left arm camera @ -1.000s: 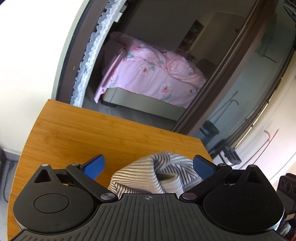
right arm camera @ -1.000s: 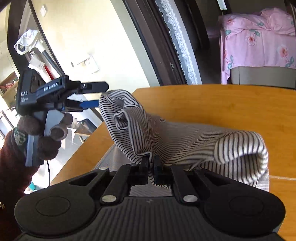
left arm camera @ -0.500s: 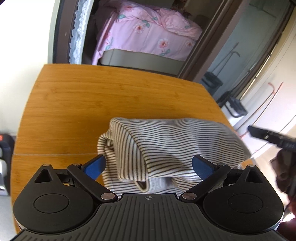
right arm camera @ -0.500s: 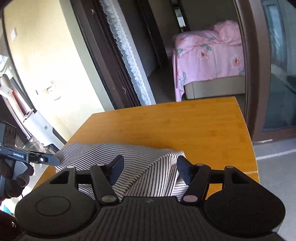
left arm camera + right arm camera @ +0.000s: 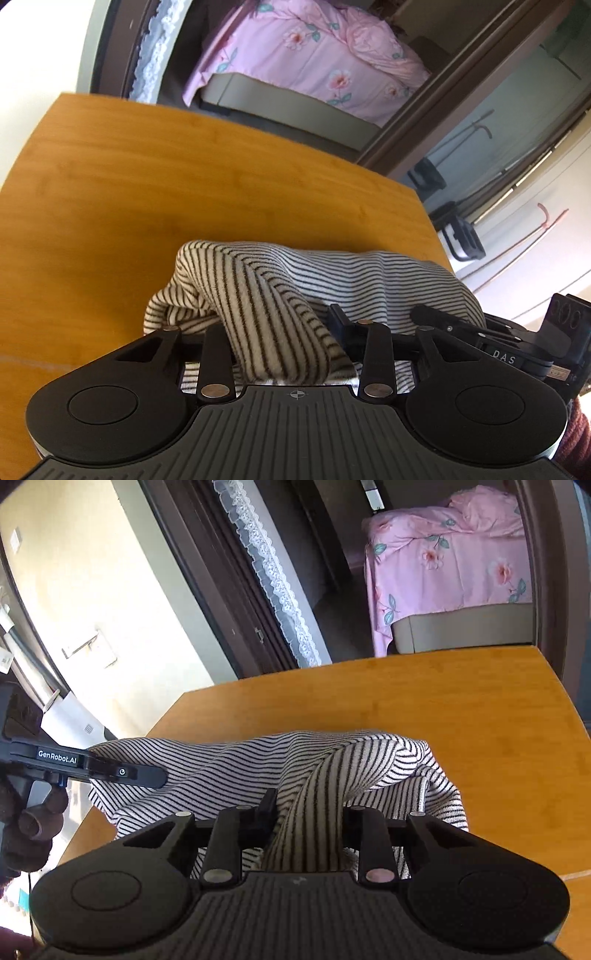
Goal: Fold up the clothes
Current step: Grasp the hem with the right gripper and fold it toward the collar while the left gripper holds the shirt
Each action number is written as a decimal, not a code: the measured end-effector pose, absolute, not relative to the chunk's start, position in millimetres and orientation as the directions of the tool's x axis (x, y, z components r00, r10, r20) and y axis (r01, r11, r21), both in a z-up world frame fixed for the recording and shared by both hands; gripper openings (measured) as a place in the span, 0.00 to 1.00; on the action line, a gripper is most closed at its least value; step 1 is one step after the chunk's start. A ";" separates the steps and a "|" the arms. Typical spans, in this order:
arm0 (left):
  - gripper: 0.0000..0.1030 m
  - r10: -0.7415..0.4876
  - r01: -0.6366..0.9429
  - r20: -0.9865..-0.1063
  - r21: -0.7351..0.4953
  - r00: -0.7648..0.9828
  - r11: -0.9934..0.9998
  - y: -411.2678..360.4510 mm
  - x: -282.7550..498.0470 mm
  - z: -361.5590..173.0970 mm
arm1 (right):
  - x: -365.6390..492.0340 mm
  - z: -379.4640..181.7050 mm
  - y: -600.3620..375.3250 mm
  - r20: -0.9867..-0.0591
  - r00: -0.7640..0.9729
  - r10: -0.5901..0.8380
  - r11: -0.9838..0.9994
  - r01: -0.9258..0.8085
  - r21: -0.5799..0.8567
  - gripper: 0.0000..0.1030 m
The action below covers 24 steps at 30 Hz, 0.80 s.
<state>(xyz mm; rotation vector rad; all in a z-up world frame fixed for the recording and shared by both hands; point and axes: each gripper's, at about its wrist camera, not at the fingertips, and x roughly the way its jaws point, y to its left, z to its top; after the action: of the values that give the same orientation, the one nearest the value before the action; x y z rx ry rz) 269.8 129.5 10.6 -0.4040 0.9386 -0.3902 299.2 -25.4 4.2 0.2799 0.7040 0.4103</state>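
Observation:
A black-and-white striped garment [image 5: 332, 280] lies bunched and partly folded on a wooden table [image 5: 184, 177]. In the left wrist view, my left gripper [image 5: 284, 350] is shut on a thick fold of the garment at its near edge; cloth hides the fingertips. In the right wrist view, my right gripper [image 5: 306, 819] is shut on another thick fold of the same garment [image 5: 258, 760]. The right gripper also shows in the left wrist view [image 5: 480, 336], at the garment's right end. The left gripper shows in the right wrist view [image 5: 110, 771], at the garment's left end.
The table's far edge [image 5: 406, 657] meets a doorway with a lace curtain [image 5: 273, 572]. Beyond it stands a bed with a pink floral cover [image 5: 314, 55]. The table's right edge [image 5: 432, 229] drops to the floor near black equipment [image 5: 461, 232].
Both grippers were open half a second ago and have now closed on folds of the striped garment. Both have dropped lower onto the cloth at the table's near edge.

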 end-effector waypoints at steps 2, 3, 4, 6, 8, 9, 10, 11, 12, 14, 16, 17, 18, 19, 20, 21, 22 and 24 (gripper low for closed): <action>0.30 -0.483 0.154 -0.672 -0.489 0.561 0.859 130.3 275.2 23.8 | 304.9 17.1 -31.7 -0.536 0.702 0.469 0.874 -0.278 0.399 0.24; 0.30 -0.491 0.171 -0.665 -0.487 0.563 0.857 128.7 267.9 26.8 | 301.2 22.2 -35.2 -0.526 0.704 0.477 0.870 -0.293 0.397 0.24; 0.30 -0.498 0.188 -0.659 -0.484 0.564 0.854 127.2 260.6 29.8 | 297.5 27.2 -38.7 -0.515 0.706 0.486 0.866 -0.308 0.395 0.24; 0.30 -0.512 0.222 -0.645 -0.479 0.567 0.849 124.1 246.0 35.7 | 290.0 37.4 -45.6 -0.494 0.709 0.503 0.857 -0.337 0.390 0.24; 0.31 -0.527 0.255 -0.632 -0.473 0.569 0.843 121.1 231.4 41.6 | 278.9 37.2 -49.3 -0.499 0.697 0.515 0.851 -0.346 0.395 0.24; 0.31 -0.534 0.268 -0.627 -0.473 0.567 0.840 119.8 224.0 43.1 | 272.0 35.4 -49.6 -0.506 0.689 0.519 0.850 -0.351 0.393 0.24; 0.31 -0.541 0.269 -0.629 -0.480 0.558 0.835 118.8 216.6 40.9 | 265.0 33.4 -48.4 -0.514 0.683 0.518 0.852 -0.357 0.384 0.24; 0.31 -0.547 0.270 -0.632 -0.485 0.549 0.832 116.7 209.7 38.7 | 258.4 31.3 -47.7 -0.523 0.679 0.515 0.855 -0.362 0.372 0.24; 0.31 -0.552 0.272 -0.634 -0.489 0.541 0.829 115.1 203.0 36.4 | 253.1 29.4 -47.5 -0.528 0.676 0.514 0.856 -0.364 0.367 0.24; 0.32 -0.560 0.277 -0.638 -0.494 0.528 0.824 114.0 191.3 31.6 | 244.5 25.2 -48.4 -0.537 0.669 0.514 0.856 -0.364 0.367 0.24; 0.32 -0.567 0.273 -0.644 -0.504 0.513 0.819 113.4 183.4 25.2 | 240.6 17.1 -49.5 -0.552 0.661 0.509 0.860 -0.353 0.370 0.24; 0.32 -0.569 0.265 -0.652 -0.511 0.501 0.818 113.0 180.7 20.2 | 239.9 11.9 -49.7 -0.562 0.656 0.503 0.863 -0.343 0.371 0.24; 0.32 -0.564 0.254 -0.664 -0.510 0.490 0.822 112.5 178.4 14.4 | 239.8 4.6 -50.2 -0.579 0.647 0.496 0.867 -0.330 0.374 0.24; 0.32 -0.559 0.242 -0.677 -0.510 0.479 0.825 112.0 176.2 8.6 | 239.4 -2.8 -50.9 -0.594 0.641 0.485 0.873 -0.313 0.374 0.24; 0.33 -0.552 0.232 -0.688 -0.507 0.471 0.830 111.8 174.2 3.3 | 238.5 -10.1 -52.5 -0.608 0.638 0.473 0.879 -0.296 0.373 0.24; 0.36 -0.540 0.224 -0.699 -0.497 0.469 0.838 112.6 172.6 -0.7 | 237.4 -17.5 -54.3 -0.622 0.634 0.460 0.886 -0.279 0.370 0.26; 0.40 -0.527 0.217 -0.707 -0.486 0.472 0.847 114.7 170.7 -4.2 | 235.5 -21.0 -56.1 -0.624 0.637 0.453 0.889 -0.274 0.367 0.27; 0.42 -0.509 0.208 -0.709 -0.472 0.488 0.857 120.1 167.0 -6.4 | 231.1 -25.3 -59.4 -0.620 0.646 0.445 0.893 -0.270 0.360 0.27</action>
<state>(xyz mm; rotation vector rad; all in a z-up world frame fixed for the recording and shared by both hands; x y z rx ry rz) 167.0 120.1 -6.4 -0.3454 0.9695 -0.4460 231.1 -59.4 -25.3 0.2442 0.7671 0.4115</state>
